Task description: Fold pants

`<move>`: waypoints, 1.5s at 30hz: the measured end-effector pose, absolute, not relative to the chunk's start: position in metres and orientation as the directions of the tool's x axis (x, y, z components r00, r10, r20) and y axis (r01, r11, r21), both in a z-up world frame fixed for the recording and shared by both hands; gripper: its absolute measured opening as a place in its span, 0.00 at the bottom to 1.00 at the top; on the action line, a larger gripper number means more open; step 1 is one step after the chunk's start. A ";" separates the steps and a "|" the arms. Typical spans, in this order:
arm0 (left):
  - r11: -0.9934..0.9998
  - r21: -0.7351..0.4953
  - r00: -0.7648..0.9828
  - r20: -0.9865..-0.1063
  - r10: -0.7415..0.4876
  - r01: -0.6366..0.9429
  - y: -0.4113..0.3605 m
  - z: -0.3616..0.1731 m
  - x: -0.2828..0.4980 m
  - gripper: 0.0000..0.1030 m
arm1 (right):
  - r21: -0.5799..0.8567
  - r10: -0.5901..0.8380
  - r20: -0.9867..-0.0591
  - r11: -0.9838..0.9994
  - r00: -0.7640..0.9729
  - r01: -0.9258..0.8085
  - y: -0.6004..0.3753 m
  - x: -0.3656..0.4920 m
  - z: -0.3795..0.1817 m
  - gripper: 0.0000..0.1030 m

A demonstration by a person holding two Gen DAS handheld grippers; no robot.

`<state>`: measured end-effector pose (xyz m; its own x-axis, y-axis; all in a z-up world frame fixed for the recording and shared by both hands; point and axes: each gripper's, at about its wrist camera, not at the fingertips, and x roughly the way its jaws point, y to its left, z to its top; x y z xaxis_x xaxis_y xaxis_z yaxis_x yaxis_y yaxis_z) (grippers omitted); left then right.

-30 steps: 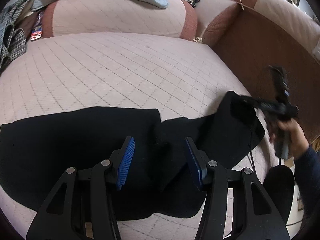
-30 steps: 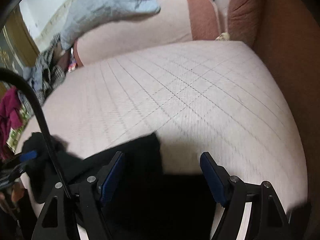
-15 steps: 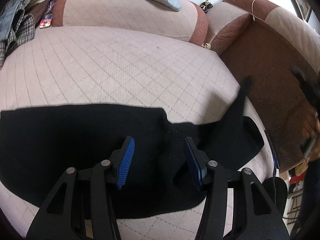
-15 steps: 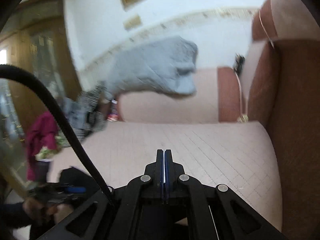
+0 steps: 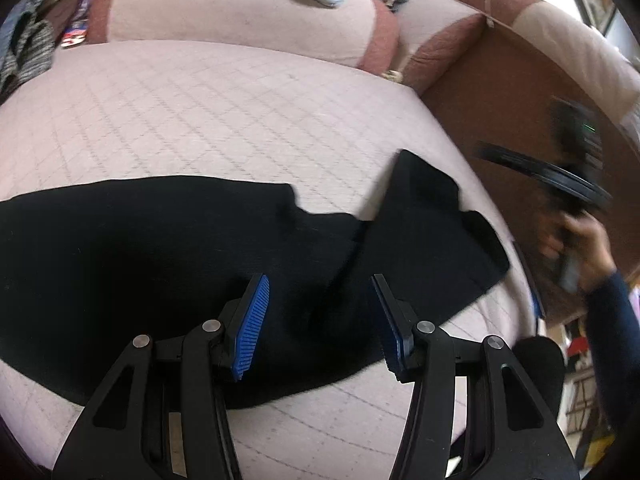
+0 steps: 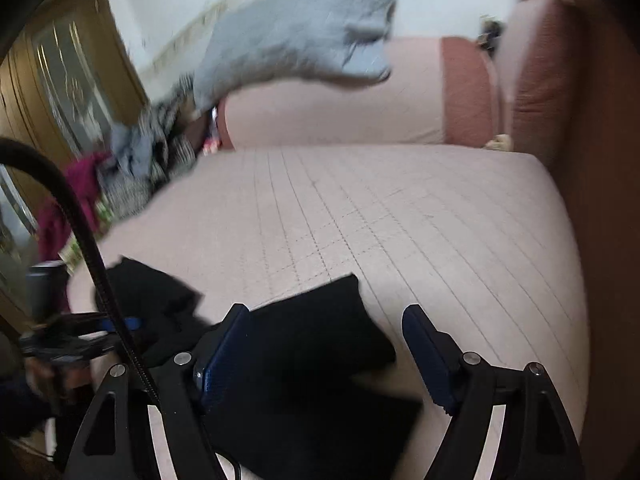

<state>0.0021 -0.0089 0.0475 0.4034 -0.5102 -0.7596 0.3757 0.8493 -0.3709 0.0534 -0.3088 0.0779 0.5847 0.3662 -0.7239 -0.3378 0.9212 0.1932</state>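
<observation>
You're over the quilted pink sofa seat (image 5: 208,112), and the black pants (image 5: 140,248) lie spread along its front edge, reaching from the left side across to the right corner by the brown armrest (image 5: 492,92). One end is partly turned over near that corner, with a loose flap (image 5: 424,200) sticking up toward the back. Expect this cloth to be soft, limp and light; it will sag and drag wherever you aren't holding it, so judge your grip by the edges. Take a hem or a corner, pinching through both layers, not the flat middle where the pads would just slide.

Your left gripper (image 5: 318,320) hangs over the middle of the pants, jaws wide apart, nothing between them. Your right gripper (image 6: 326,354) sits low over the folded end at the front right corner, jaws also spread, empty.

The left view gives you the full length of the garment and your right hand (image 5: 580,236), blurred, off the seat's right edge. The right view gives you what the left can't: the layered end up close, the grey blanket (image 6: 296,28) draped on the backrest, and a pile of clothes (image 6: 132,160) beyond the seat's far left edge.
</observation>
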 end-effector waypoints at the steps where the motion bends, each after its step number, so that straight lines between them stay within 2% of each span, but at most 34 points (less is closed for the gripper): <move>1: 0.841 -0.373 0.391 -0.760 -0.519 0.391 -0.011 0.048 0.002 0.50 | 0.191 0.355 -0.744 0.925 0.566 -0.328 -0.305 0.067 0.069 0.75; 3: 0.825 -0.370 0.373 -0.760 -0.533 0.426 -0.017 0.048 -0.003 0.50 | 0.228 0.367 -0.784 0.921 0.501 -0.317 -0.303 0.096 0.042 0.75; 6: 0.828 -0.325 0.370 -0.777 -0.509 0.457 -0.027 0.043 -0.008 0.54 | 0.186 0.318 -0.834 0.931 0.451 -0.313 -0.294 0.117 0.015 0.75; 7: 0.830 -0.306 0.374 -0.783 -0.498 0.466 -0.030 0.041 -0.009 0.54 | 0.170 0.307 -0.839 0.932 0.450 -0.319 -0.292 0.118 0.010 0.67; 8: 0.832 -0.283 0.377 -0.789 -0.485 0.478 -0.035 0.039 -0.010 0.54 | 0.140 0.291 -0.832 0.934 0.472 -0.329 -0.289 0.116 0.009 0.47; 9: 0.834 -0.262 0.378 -0.797 -0.471 0.486 -0.039 0.035 -0.011 0.54 | 0.122 0.294 -0.821 0.928 0.489 -0.352 -0.284 0.113 0.008 0.32; 10: 0.837 -0.249 0.380 -0.802 -0.461 0.488 -0.041 0.032 -0.009 0.54 | 0.132 0.306 -0.820 0.923 0.484 -0.361 -0.281 0.112 0.011 0.05; 14: 0.842 -0.269 0.372 -0.804 -0.464 0.467 -0.045 0.029 0.000 0.54 | 0.061 0.295 -0.745 0.923 0.599 -0.379 -0.281 0.091 0.060 0.05; 18: 0.839 -0.291 0.412 -0.767 -0.492 0.460 -0.037 0.041 -0.004 0.54 | 0.083 0.365 -0.553 0.919 0.749 -0.386 -0.312 0.024 0.137 0.05; 20: 0.837 -0.286 0.421 -0.761 -0.494 0.467 -0.035 0.041 -0.009 0.54 | 0.059 0.400 -0.506 0.900 0.764 -0.432 -0.327 -0.020 0.152 0.05; 22: 0.837 -0.287 0.395 -0.779 -0.487 0.467 -0.035 0.033 -0.012 0.54 | 0.053 0.448 -0.539 0.863 0.713 -0.502 -0.336 -0.062 0.144 0.05; 23: 0.836 -0.293 0.377 -0.789 -0.486 0.465 -0.036 0.028 -0.012 0.54 | -0.018 0.419 -0.580 0.851 0.699 -0.525 -0.337 -0.083 0.129 0.05; 26: 0.839 -0.290 0.377 -0.792 -0.480 0.460 -0.034 0.021 -0.019 0.54 | -0.210 0.188 -0.737 0.849 0.649 -0.485 -0.338 -0.113 0.071 0.08; 27: 0.840 -0.281 0.379 -0.794 -0.475 0.464 -0.035 0.023 -0.020 0.54 | -0.220 0.116 -0.780 0.869 0.615 -0.443 -0.347 -0.118 0.053 0.09; 28: 0.842 -0.275 0.378 -0.798 -0.470 0.465 -0.035 0.025 -0.022 0.54 | -0.192 0.111 -0.789 0.889 0.604 -0.415 -0.357 -0.123 0.050 0.09; 30: 0.839 -0.275 0.382 -0.794 -0.473 0.469 -0.033 0.032 -0.023 0.54 | -0.075 0.175 -0.753 0.935 0.634 -0.348 -0.381 -0.136 0.061 0.12; 31: 0.837 -0.268 0.389 -0.789 -0.475 0.477 -0.032 0.037 -0.024 0.54 | -0.034 0.196 -0.727 0.947 0.658 -0.319 -0.390 -0.140 0.067 0.25; 32: 0.836 -0.257 0.396 -0.788 -0.472 0.484 -0.033 0.039 -0.025 0.54 | 0.005 0.208 -0.702 0.958 0.681 -0.287 -0.398 -0.143 0.073 0.47; 33: 0.835 -0.241 0.406 -0.785 -0.467 0.495 -0.034 0.043 -0.025 0.54 | 0.056 0.228 -0.673 0.964 0.703 -0.259 -0.403 -0.142 0.079 0.57; 34: 0.832 -0.225 0.415 -0.783 -0.464 0.507 -0.035 0.047 -0.024 0.54 | 0.087 0.254 -0.660 0.961 0.707 -0.264 -0.403 -0.139 0.080 0.61; 37: 0.839 -0.193 0.440 -0.779 -0.446 0.508 -0.033 0.054 -0.016 0.54 | 0.075 0.293 -0.661 0.942 0.690 -0.329 -0.370 -0.118 0.077 0.60; 42: 0.840 -0.270 0.437 -0.756 -0.488 0.471 -0.012 0.059 -0.013 0.54 | -0.019 0.324 -0.745 0.864 0.583 -0.504 -0.306 -0.068 0.049 0.57; 43: 0.848 -0.267 0.435 -0.765 -0.475 0.458 -0.010 0.056 -0.012 0.54 | -0.034 0.317 -0.762 0.852 0.565 -0.523 -0.300 -0.061 0.040 0.54; 45: 0.864 -0.254 0.428 -0.786 -0.447 0.435 -0.004 0.046 -0.012 0.54 | -0.060 0.271 -0.814 0.841 0.514 -0.538 -0.293 -0.039 0.022 0.38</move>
